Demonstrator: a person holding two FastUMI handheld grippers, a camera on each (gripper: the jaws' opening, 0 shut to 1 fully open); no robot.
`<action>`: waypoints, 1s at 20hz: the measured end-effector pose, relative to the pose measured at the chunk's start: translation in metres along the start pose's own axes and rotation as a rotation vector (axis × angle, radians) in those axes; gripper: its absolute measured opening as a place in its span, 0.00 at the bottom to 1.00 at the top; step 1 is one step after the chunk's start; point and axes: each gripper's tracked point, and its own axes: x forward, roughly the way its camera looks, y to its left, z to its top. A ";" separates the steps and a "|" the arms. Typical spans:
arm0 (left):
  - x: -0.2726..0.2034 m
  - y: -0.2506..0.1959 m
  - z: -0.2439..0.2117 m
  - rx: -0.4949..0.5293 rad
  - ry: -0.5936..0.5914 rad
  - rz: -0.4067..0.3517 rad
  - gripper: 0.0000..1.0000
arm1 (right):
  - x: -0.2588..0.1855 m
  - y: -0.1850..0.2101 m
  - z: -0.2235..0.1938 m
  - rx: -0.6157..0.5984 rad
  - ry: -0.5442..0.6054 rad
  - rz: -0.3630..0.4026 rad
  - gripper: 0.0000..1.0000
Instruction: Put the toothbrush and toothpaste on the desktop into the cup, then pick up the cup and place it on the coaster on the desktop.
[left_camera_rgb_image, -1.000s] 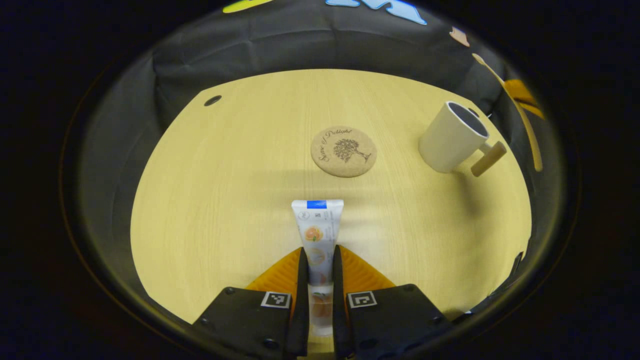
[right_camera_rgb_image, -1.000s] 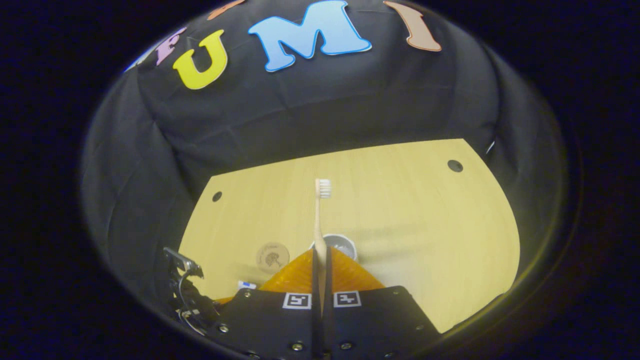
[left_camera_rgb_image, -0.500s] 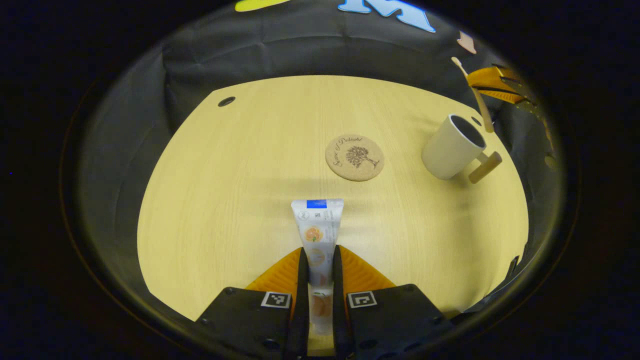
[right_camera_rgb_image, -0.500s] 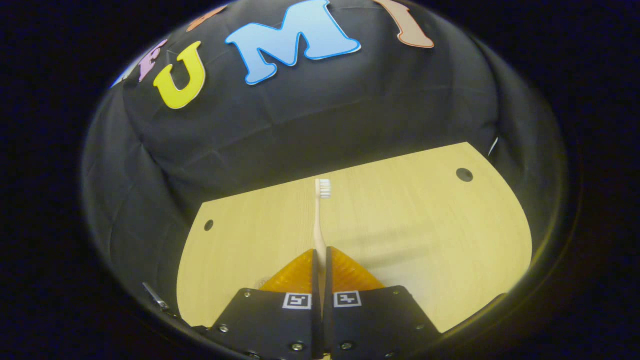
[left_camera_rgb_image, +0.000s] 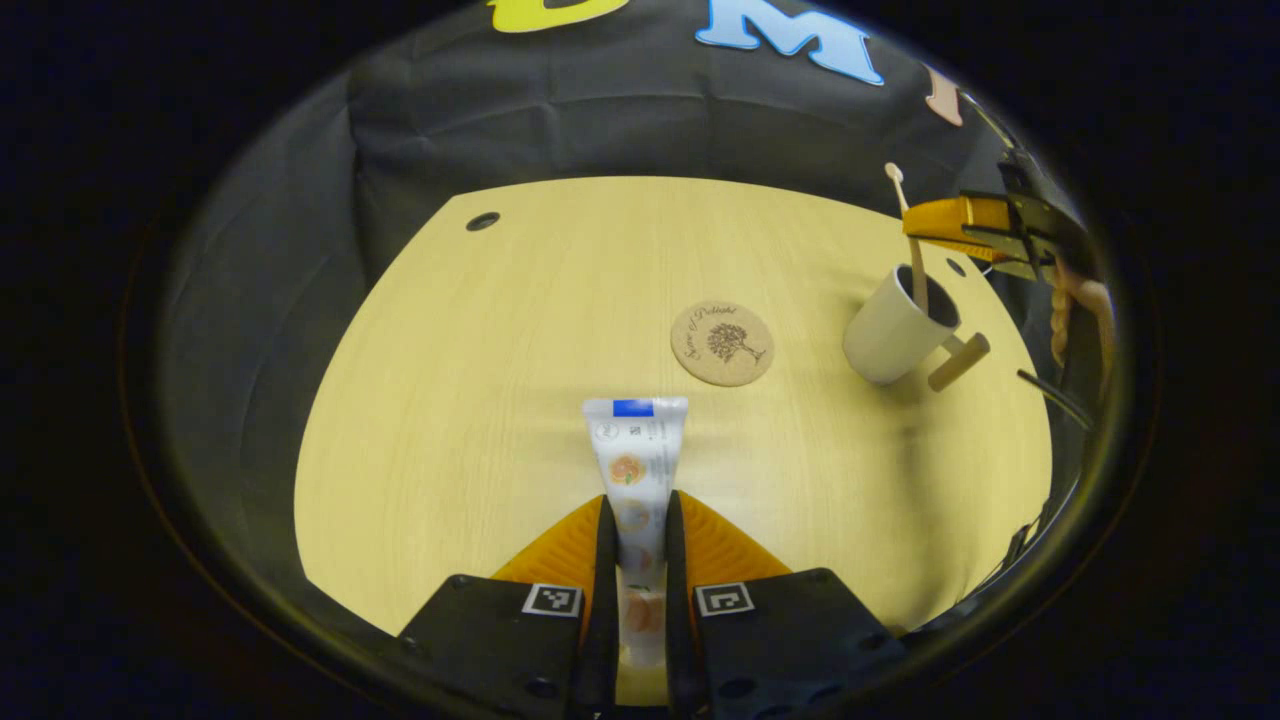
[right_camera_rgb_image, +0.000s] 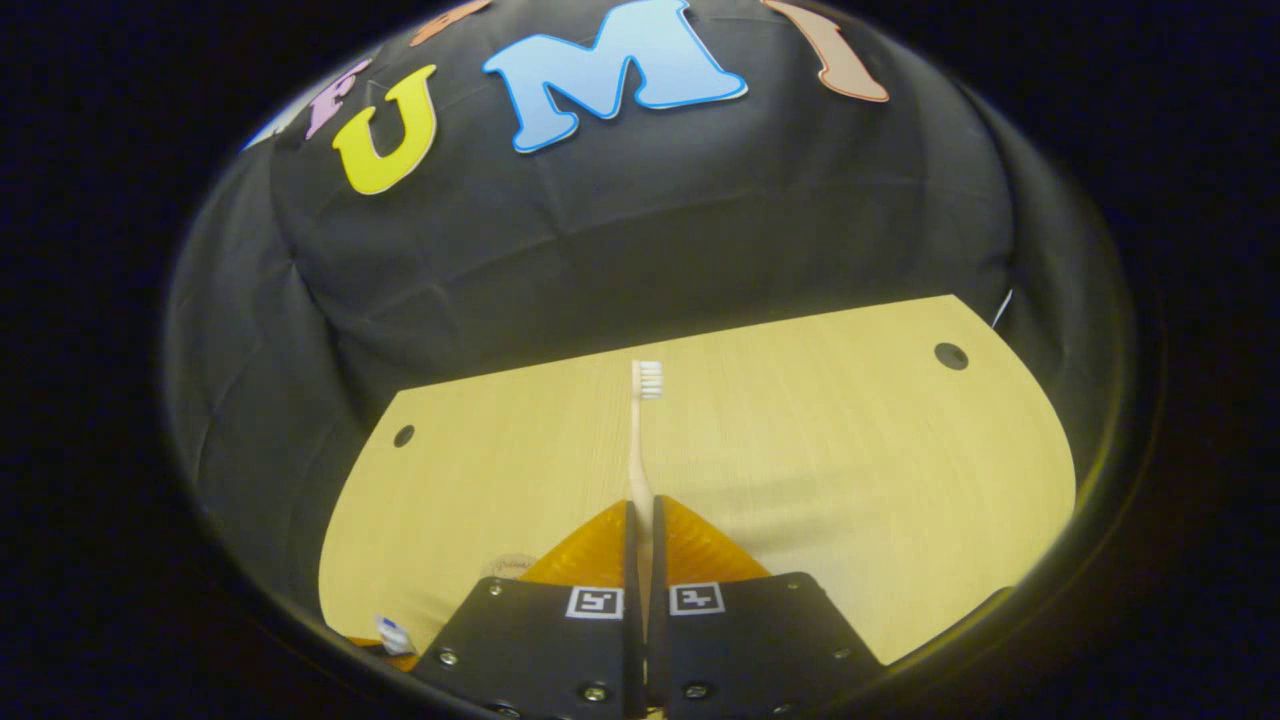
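Observation:
A white toothpaste tube (left_camera_rgb_image: 634, 455) with a blue end sticks out forward between the fingers of my left gripper (left_camera_rgb_image: 635, 512), which is shut on it above the wooden desktop (left_camera_rgb_image: 480, 400). The round cork coaster (left_camera_rgb_image: 722, 343) lies bare beyond the tube. To its right stands the white cup (left_camera_rgb_image: 885, 330) with a wooden handle. The toothbrush (left_camera_rgb_image: 912, 262) stands nearly upright with its lower end inside the cup, held by my right gripper (left_camera_rgb_image: 945, 230). In the right gripper view the toothbrush (right_camera_rgb_image: 639, 440) points away, bristles far, with my right gripper (right_camera_rgb_image: 641, 512) shut on its handle.
A hand (left_camera_rgb_image: 1078, 300) holds the right gripper at the far right. Small dark holes (left_camera_rgb_image: 482, 221) (right_camera_rgb_image: 950, 355) mark the desktop's far corners. Black cloth walls close in the desk's back and sides. The coaster's edge (right_camera_rgb_image: 508, 566) and the tube's end (right_camera_rgb_image: 392, 633) show low left in the right gripper view.
The right gripper has swung the toothbrush upright over the cup and lowered its end into it. The left gripper has drawn back a little, still holding the tube.

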 end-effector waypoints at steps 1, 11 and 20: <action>-0.002 0.001 0.002 -0.002 -0.005 0.002 0.27 | -0.001 0.001 -0.006 -0.006 0.002 0.004 0.03; 0.001 -0.006 0.033 0.016 -0.081 -0.002 0.27 | -0.029 -0.007 -0.027 0.031 0.000 -0.005 0.04; -0.020 -0.077 0.084 0.096 -0.210 -0.136 0.27 | -0.082 -0.061 -0.036 0.092 -0.039 -0.077 0.04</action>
